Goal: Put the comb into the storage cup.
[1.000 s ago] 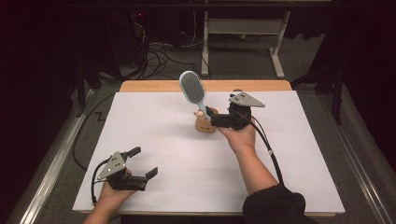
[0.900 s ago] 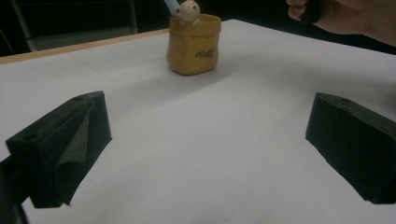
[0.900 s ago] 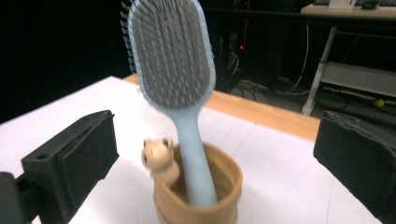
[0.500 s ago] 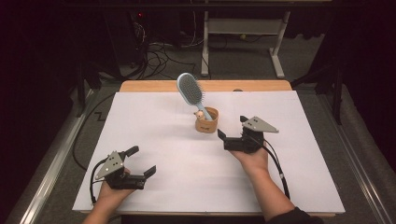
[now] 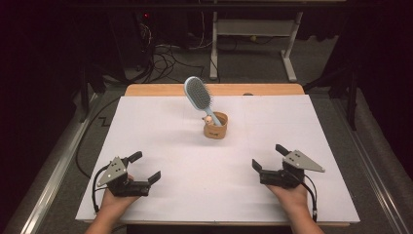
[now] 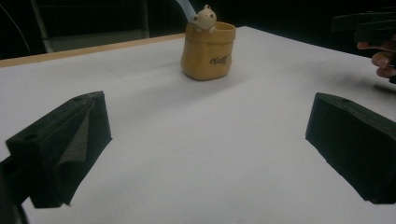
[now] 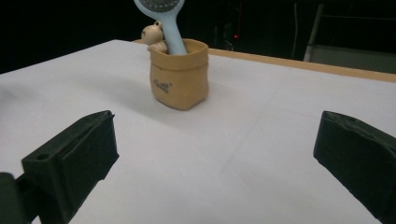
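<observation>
1. The light-blue plastic paddle hairbrush (image 5: 198, 95) stands handle-down in the small tan sack-shaped ceramic cup (image 5: 215, 126). Its bristled head leans up and toward the far left of the worktop.
2. The cup stands upright on the white-covered worktop (image 5: 160, 122), near the middle of its width and closer to the far edge than to the near edge.
3. A small cream bear figurine (image 6: 205, 18) sits on the cup rim, just beside the brush handle.
4. The left gripper (image 5: 145, 168) rests near the near-left corner of the worktop. Its jaws are spread wide, with nothing between them.
5. The right gripper (image 5: 269, 158) rests near the near edge, right of centre. Its jaws are likewise released, with only bare worktop between them.
6. Both grippers are well apart from the cup, and both point toward it.
</observation>
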{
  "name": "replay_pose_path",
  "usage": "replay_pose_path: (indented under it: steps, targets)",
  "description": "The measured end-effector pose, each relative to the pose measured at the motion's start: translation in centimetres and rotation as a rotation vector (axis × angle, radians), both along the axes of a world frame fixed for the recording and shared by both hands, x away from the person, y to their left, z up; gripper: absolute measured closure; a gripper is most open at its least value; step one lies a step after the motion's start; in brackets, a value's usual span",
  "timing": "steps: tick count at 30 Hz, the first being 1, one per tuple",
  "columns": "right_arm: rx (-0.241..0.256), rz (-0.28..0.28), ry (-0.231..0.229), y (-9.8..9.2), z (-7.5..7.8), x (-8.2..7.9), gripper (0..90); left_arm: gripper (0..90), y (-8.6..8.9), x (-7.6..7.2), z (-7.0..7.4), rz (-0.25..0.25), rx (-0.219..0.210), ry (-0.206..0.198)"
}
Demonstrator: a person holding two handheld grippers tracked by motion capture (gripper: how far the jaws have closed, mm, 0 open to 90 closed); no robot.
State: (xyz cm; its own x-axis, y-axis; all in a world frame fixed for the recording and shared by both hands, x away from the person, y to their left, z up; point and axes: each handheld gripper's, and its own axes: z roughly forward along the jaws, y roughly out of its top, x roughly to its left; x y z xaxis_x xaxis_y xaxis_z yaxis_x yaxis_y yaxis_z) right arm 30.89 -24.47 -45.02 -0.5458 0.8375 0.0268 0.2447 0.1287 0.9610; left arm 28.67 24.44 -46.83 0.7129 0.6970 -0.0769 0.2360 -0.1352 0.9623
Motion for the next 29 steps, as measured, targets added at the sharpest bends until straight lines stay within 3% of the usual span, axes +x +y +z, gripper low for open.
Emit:
replay_pose_path:
  steps: [10,14,17,24,29]
  targets:
    - [0.032,-0.054,-0.048,-4.9,0.0,-4.2,0.0,1.1,-0.2,-0.2,0.1,-0.004,-0.007,0.005]
    - [0.027,-0.071,-0.079,-5.3,-0.3,-3.9,0.0,1.1,-0.3,-0.1,0.0,-0.003,0.002,0.018]
    - [0.042,-0.075,-0.062,-5.5,-0.4,-3.4,0.0,1.1,-0.3,-0.3,0.1,-0.001,0.005,0.024]
    - [0.058,-0.093,-0.08,-5.9,-0.1,-3.8,0.0,1.1,-0.1,-0.5,0.3,0.003,-0.007,0.013]
    - [0.027,-0.09,-0.096,-5.5,0.0,-4.0,0.0,1.1,-0.3,-0.5,0.2,-0.011,0.002,0.013]
